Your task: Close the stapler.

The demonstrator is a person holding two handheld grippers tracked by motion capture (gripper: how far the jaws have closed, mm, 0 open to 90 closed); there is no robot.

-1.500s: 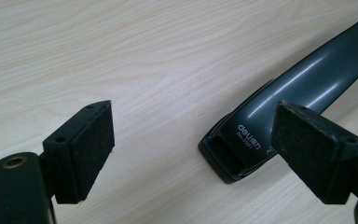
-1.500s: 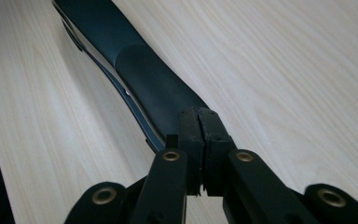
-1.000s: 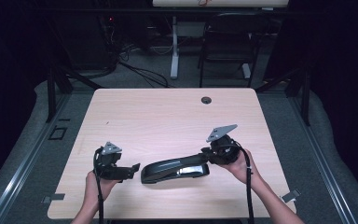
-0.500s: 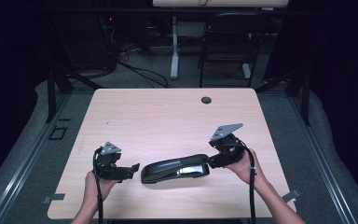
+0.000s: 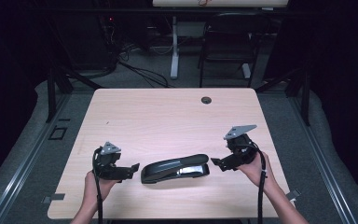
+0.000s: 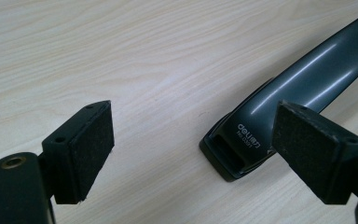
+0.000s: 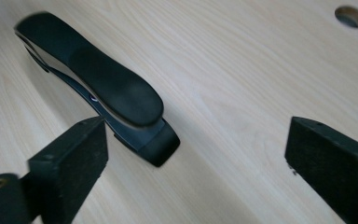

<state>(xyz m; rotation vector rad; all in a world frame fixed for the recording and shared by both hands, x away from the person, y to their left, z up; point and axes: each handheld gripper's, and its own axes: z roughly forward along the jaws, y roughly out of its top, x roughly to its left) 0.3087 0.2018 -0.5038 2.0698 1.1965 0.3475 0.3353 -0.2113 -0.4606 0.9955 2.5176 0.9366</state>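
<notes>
A dark grey stapler (image 5: 175, 169) lies flat on the wooden table (image 5: 168, 121) near its front edge. My left gripper (image 5: 133, 169) hovers just off the stapler's left end, jaws wide, pads bare. In the left gripper view the stapler's branded end (image 6: 242, 140) lies ahead, close to the right pad (image 6: 317, 154), apart from both pads. My right gripper (image 5: 216, 163) stands a short gap off the stapler's right end; its jaws have just been opening and nothing is between them. In the right gripper view the stapler (image 7: 102, 84) lies ahead of the left pad (image 7: 74, 158).
A round cable hole (image 5: 206, 100) sits near the table's far edge, also in the right gripper view as a cable hole (image 7: 351, 16). Bare wood stretches behind the stapler. Chairs, desk legs and cables stand on the floor beyond the table.
My right gripper has opened and drawn back to the right, off the stapler's right end. The stapler lies where it was. The left gripper has not moved.
</notes>
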